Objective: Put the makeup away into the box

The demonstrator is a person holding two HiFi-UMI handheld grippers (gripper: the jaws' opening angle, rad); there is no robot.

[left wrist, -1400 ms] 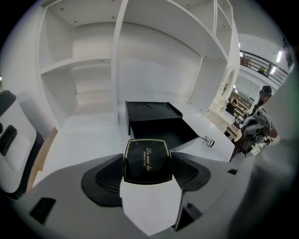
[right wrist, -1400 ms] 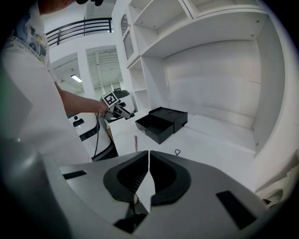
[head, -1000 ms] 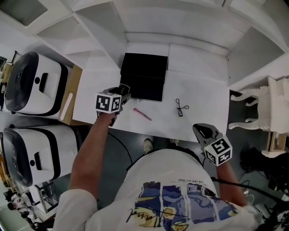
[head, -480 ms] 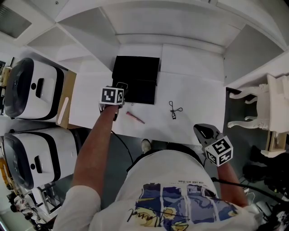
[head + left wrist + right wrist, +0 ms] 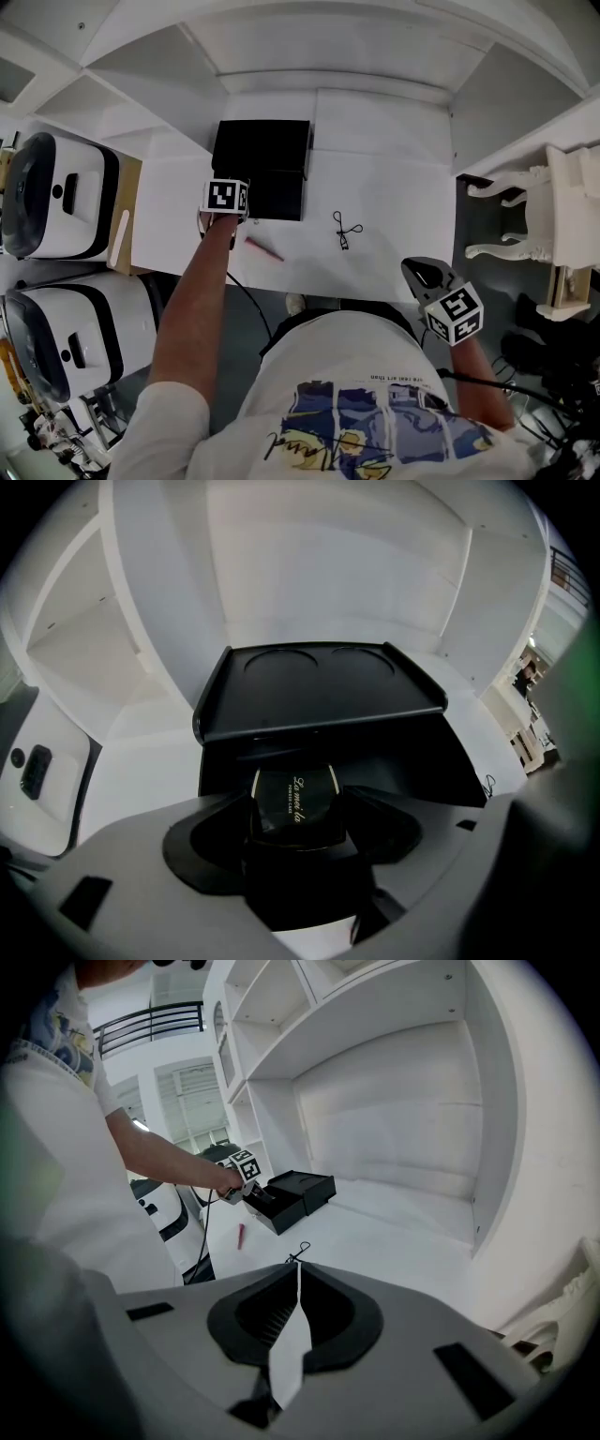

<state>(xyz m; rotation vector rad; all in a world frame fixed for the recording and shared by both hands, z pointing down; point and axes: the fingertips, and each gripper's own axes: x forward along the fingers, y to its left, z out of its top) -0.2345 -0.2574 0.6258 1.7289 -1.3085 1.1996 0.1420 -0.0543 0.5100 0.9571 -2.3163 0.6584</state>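
We are partway through the job. Our left gripper (image 5: 296, 816) is clenched on a black compact (image 5: 292, 794) with gold script on its lid, and holds it right at the front edge of the open box (image 5: 279, 195), whose lid (image 5: 319, 691) stands tipped back behind it. The compact is not in the box yet; we judge it is about to go in. What the box already holds we cannot tell, since its inside is dark in every view.

Two things lie out on the table (image 5: 394, 206): a pink pencil (image 5: 263, 248) just in front of the box, and a thin black wire tool (image 5: 343, 230), perhaps a lash curler, further to the right.

Our right gripper (image 5: 297, 1288) is empty, its jaws pressed together, and hangs well back from the table, near our body.
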